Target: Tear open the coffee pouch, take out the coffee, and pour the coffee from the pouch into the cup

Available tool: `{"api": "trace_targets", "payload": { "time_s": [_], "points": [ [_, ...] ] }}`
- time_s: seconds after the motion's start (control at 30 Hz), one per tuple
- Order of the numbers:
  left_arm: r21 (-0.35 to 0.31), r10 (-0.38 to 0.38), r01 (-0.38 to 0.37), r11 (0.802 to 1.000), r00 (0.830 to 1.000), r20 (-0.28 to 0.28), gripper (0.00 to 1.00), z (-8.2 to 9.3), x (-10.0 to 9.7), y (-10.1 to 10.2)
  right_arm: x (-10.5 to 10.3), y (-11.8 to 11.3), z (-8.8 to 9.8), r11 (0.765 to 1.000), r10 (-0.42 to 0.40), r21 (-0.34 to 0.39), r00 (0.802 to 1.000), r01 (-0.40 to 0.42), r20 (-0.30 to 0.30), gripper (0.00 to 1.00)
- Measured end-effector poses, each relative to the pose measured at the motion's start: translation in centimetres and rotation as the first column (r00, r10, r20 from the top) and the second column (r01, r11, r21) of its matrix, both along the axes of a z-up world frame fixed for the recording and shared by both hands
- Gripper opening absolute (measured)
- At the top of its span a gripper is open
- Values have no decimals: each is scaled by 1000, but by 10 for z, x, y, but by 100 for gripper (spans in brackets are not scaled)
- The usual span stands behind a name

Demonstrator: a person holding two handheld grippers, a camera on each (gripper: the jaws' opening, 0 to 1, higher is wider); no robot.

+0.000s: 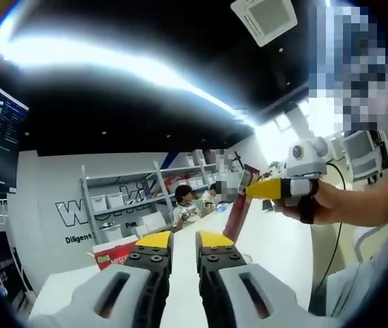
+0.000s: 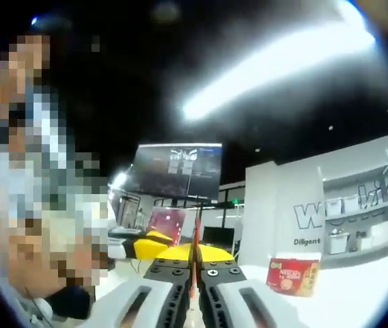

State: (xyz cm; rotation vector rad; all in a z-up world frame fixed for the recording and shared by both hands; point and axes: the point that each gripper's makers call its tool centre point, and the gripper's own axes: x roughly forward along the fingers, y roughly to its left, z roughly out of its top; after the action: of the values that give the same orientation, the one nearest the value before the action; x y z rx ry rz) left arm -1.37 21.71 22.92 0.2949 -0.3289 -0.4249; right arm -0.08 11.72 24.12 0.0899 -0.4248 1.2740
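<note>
A slim red coffee pouch (image 1: 240, 205) hangs upright in mid-air above a white table (image 1: 276, 253), pinched at its top edge by the right gripper (image 1: 257, 189), whose yellow-tipped jaws are closed flat on the foil. In the right gripper view the same pouch (image 2: 195, 263) shows edge-on as a thin red strip running down between the pressed-together jaws of that gripper (image 2: 195, 254). A person's hand (image 1: 330, 201) grips the tool's handle from the right of the left gripper view. The left gripper (image 1: 184, 240) sits lower and nearer the camera, its jaws parted with nothing between them, and clear of the pouch. The arrangement reads as a setup for tearing: one tool steadies the pouch high and vertical so the contents settle away from the top, while the free tool is positioned to come in and take a corner. No tear can be made out, and no cup can be picked out. A red carton of coffee sachets (image 2: 291, 275) stands on the table near the far edge, with white storage shelving (image 1: 122, 201) and a lettered wall behind.
</note>
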Motion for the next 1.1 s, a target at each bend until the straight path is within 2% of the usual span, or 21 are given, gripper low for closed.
{"api": "trace_targets", "payload": {
  "time_s": [0.07, 0.23, 0.3, 0.47, 0.53, 0.67, 0.73, 0.77, 0.93, 1.0, 1.1],
  "points": [
    [0, 1, -1, 1000, 1000, -2, 16, -1, 1, 0, 3, 7, -9, 999, -8, -43, 1000, 8, -3, 3],
    [2, 1, -1, 1000, 1000, 0, 16, 0, 1, 0, -1, 3, 0, 1000, 3, -6, 1000, -3, 2, 3],
    [1, 1, -1, 1000, 1000, 0, 16, 0, 1, 0, 2, 9, -8, 999, -1, -46, 1000, 1, -4, 3],
    [3, 3, -3, 1000, 1000, -1, 16, 0, 1, 0, 0, 4, 0, 1000, 4, -13, 1000, -4, -2, 3],
    [0, 2, -2, 1000, 1000, -1, 16, 0, 2, 1, 1, 11, -9, 998, 4, -60, 1000, -5, -8, 3],
    [4, 4, -4, 1000, 1000, -1, 16, 0, 2, 1, 0, 6, -2, 1000, 9, -20, 1000, -9, -16, 3],
    [1, 3, -3, 1000, 1000, -1, 16, 1, 2, 1, 0, 9, -3, 1000, 19, -23, 999, -20, -26, 3],
    [1, 3, -3, 1000, 1000, 0, 16, 1, 2, 1, 0, 13, -8, 999, 21, -49, 999, -22, -30, 3],
    [2, 4, -4, 1000, 1000, 0, 15, 1, 1, 1, -3, 11, 1, 999, 28, -32, 1000, -28, -13, 3],
    [1, 4, -4, 1000, 1000, 0, 15, 0, 1, 2, -2, 16, -6, 997, 25, -69, 1000, -26, -10, 3],
    [3, 5, -5, 1000, 1000, -1, 15, 0, 1, 1, -4, 11, 0, 999, 29, -45, 999, -29, -14, 3]
  ]
}}
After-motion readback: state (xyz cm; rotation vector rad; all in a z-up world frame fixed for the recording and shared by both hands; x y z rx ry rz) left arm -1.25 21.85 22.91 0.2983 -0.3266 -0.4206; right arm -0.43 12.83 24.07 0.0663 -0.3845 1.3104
